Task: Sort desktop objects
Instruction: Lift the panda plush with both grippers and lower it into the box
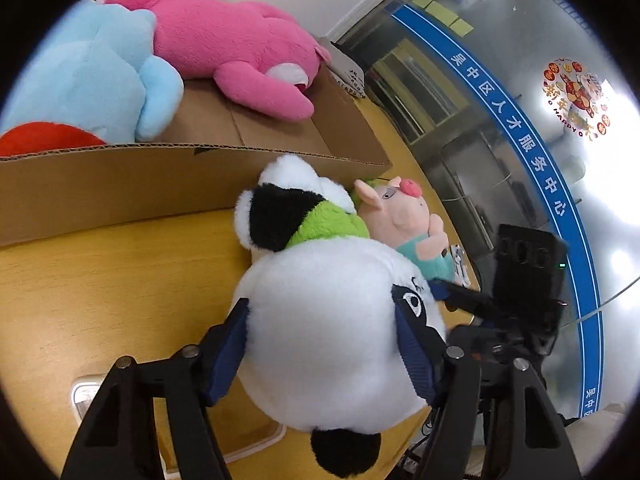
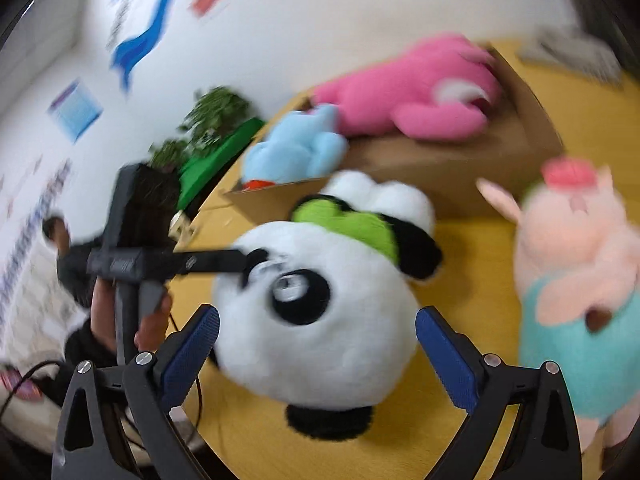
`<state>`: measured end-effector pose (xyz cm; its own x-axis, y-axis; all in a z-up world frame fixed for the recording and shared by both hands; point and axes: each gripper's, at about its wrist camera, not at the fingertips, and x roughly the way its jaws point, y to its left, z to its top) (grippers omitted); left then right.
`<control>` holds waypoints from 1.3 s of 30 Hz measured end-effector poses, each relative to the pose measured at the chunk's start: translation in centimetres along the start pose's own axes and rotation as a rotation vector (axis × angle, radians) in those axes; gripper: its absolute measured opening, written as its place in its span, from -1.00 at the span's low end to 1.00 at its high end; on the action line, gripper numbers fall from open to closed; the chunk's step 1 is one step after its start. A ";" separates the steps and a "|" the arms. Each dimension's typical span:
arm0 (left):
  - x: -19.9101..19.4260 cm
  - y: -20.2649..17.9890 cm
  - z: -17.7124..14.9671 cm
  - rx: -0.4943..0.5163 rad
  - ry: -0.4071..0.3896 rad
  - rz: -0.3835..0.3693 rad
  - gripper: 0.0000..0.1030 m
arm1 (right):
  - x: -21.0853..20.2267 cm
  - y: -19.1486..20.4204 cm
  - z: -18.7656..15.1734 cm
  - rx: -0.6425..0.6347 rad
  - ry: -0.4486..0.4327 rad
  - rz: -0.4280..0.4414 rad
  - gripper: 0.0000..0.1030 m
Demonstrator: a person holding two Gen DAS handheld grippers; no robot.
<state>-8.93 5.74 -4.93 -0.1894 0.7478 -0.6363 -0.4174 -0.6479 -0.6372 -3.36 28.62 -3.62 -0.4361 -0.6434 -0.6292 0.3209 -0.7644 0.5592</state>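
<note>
Left gripper (image 1: pixel 320 336) pinching the round black-and-white plush panda's (image 1: pixel 328 340) head on the yellow wooden table (image 1: pixel 100 288), right gripper (image 2: pixel 316 344) spread wide around it, pads apart from the fur, pink plush pig (image 2: pixel 576 280) at three o'clock.

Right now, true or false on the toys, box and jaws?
1. The left gripper has its jaws pressed into the panda plush. True.
2. The pink plush lies on the table. False: it lies in the cardboard box.
3. The right gripper is clamped on the pig plush. False: its jaws are open either side of the panda.
4. A light blue plush is in the box too. True.
5. The pig stands outside the box. True.
</note>
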 end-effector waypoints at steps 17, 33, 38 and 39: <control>-10.7 -8.0 6.3 0.223 -0.279 0.088 0.02 | -2.4 5.0 7.0 -0.159 -0.239 0.110 0.41; 0.8 6.2 15.8 0.041 -0.063 0.249 -0.07 | 10.5 -3.8 17.2 -0.054 -0.018 0.015 0.42; 1.4 6.2 14.9 0.097 -0.053 0.276 -0.07 | 12.1 -4.3 17.3 -0.059 0.094 -0.044 0.64; 1.3 6.3 14.8 0.096 -0.053 0.270 -0.06 | 12.2 -4.3 17.4 -0.065 0.105 -0.050 0.66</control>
<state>-24.96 4.80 -3.31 -0.3501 0.5584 -0.7520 -0.4275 -0.8096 -0.4022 -24.67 24.84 -4.32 -0.3630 -0.6030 -0.7104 0.3568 -0.7942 0.4919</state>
